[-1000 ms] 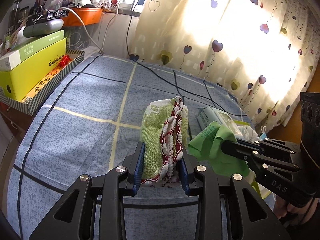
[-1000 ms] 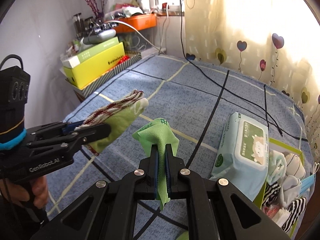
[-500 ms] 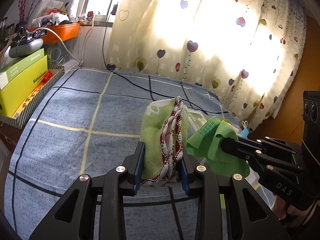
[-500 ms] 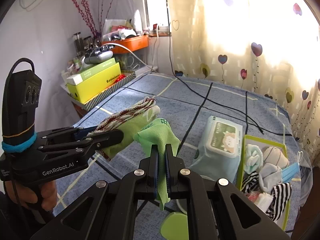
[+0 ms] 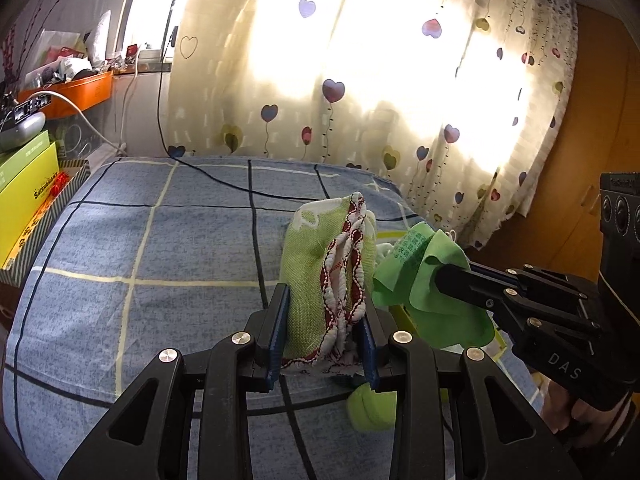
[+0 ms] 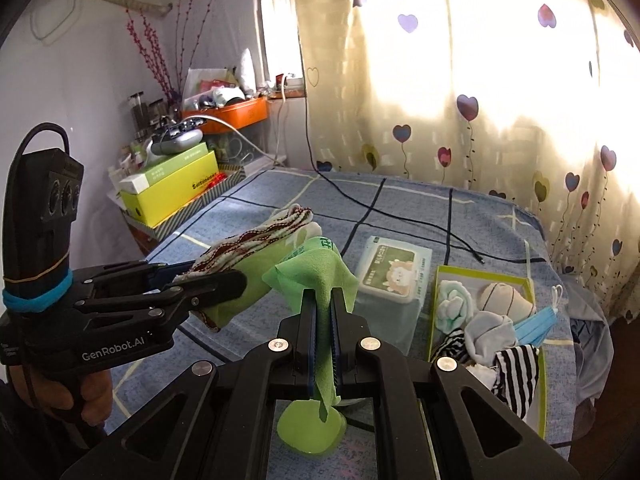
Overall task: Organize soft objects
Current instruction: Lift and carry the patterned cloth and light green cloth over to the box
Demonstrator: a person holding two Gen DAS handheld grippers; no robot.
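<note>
My left gripper [image 5: 323, 308] is shut on a folded green towel [image 5: 316, 276] with red-and-white trim, held above the blue checked bed. The same towel [image 6: 256, 258] shows in the right wrist view, sticking out of the left gripper [image 6: 224, 280]. My right gripper [image 6: 325, 304] is shut on a thin bright green cloth [image 6: 316, 276], which hangs down between the pads. In the left wrist view that green cloth [image 5: 420, 276] sits just right of the towel, pinched by the right gripper [image 5: 444, 276]. A green-rimmed box [image 6: 484, 274] of socks and small cloths lies on the bed to the right.
A pack of wet wipes [image 6: 390, 276] lies beside the box. A black cable [image 6: 380, 212] runs across the bed. Yellow boxes [image 6: 172, 190] and an orange tray [image 6: 232, 114] crowd the left side. A heart-print curtain [image 6: 480, 100] hangs behind. A green round object [image 6: 308, 428] lies under the right gripper.
Both grippers have risen and swung to the right, each still holding its cloth. The sock box and wipes have come more fully into the right wrist view.
</note>
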